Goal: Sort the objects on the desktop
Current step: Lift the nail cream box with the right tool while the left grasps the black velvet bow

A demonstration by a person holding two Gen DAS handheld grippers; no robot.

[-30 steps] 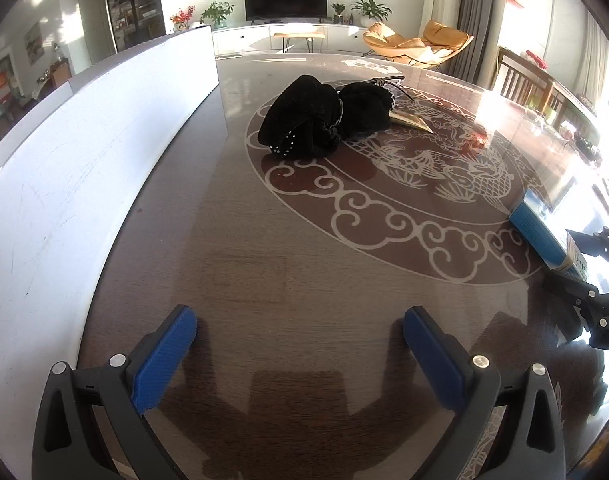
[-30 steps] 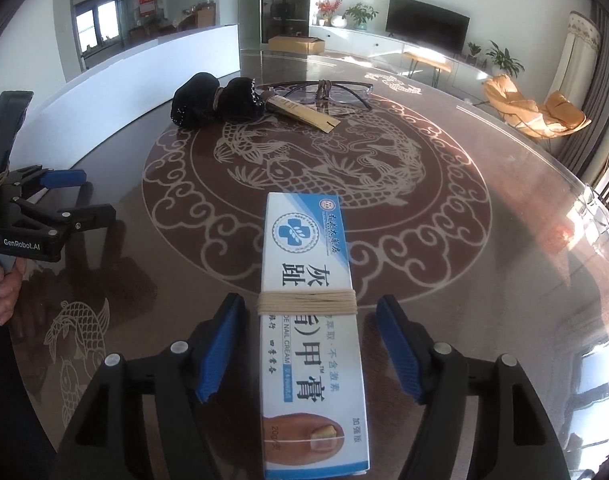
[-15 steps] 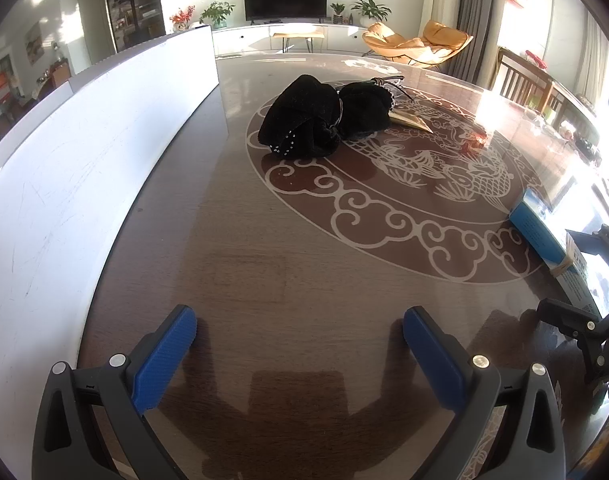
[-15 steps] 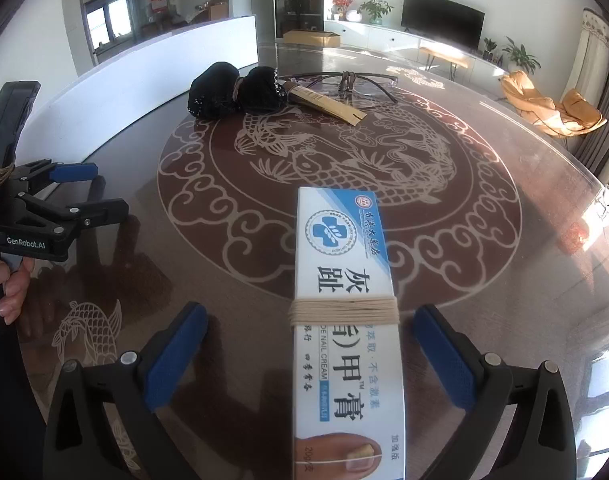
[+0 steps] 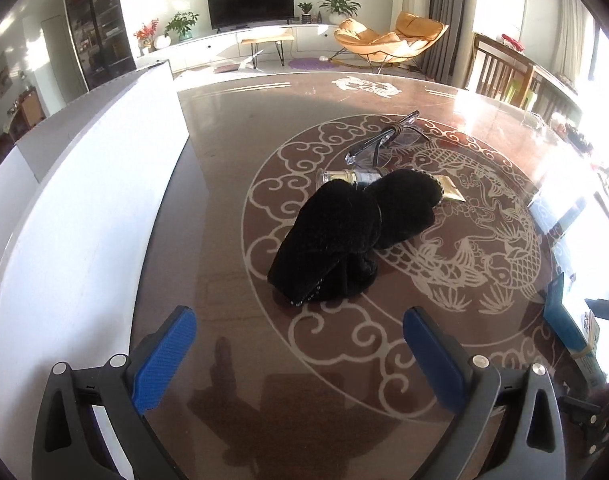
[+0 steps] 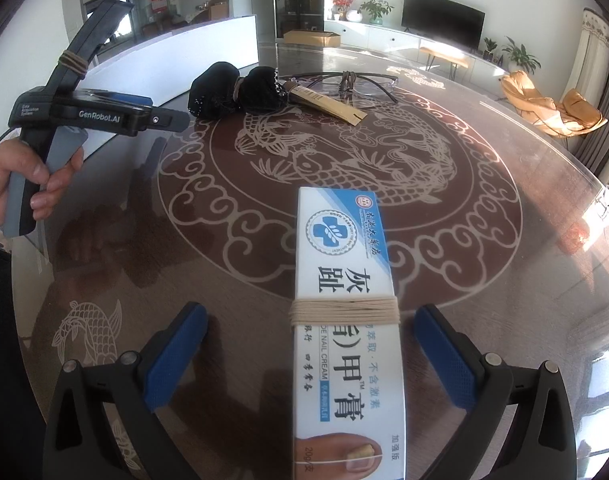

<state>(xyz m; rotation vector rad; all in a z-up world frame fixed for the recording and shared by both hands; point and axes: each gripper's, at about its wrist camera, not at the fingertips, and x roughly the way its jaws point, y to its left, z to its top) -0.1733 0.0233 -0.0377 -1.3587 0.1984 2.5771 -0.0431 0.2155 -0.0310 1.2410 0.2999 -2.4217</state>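
Note:
A black knit bundle (image 5: 344, 236) lies on the patterned table just ahead of my open, empty left gripper (image 5: 300, 344). Behind it lie a small glass bottle (image 5: 344, 177), a gold sachet (image 5: 448, 190) and eyeglasses (image 5: 388, 140). In the right wrist view the white-and-blue nail cream box (image 6: 346, 320), tied with string, lies flat on the table between the wide-open fingers of my right gripper (image 6: 312, 336), untouched by either pad. The bundle (image 6: 236, 90), sachet (image 6: 328, 104) and glasses (image 6: 344, 80) lie far ahead. The left gripper (image 6: 172, 120) shows at left.
A long white board (image 5: 76, 208) runs along the table's left side. The box's blue end (image 5: 564, 316) shows at the right edge of the left wrist view. Chairs and a TV cabinet stand beyond the table.
My right gripper opened wide, releasing the nail cream box onto the table. My left gripper moved forward toward the black bundle, which now looms much closer.

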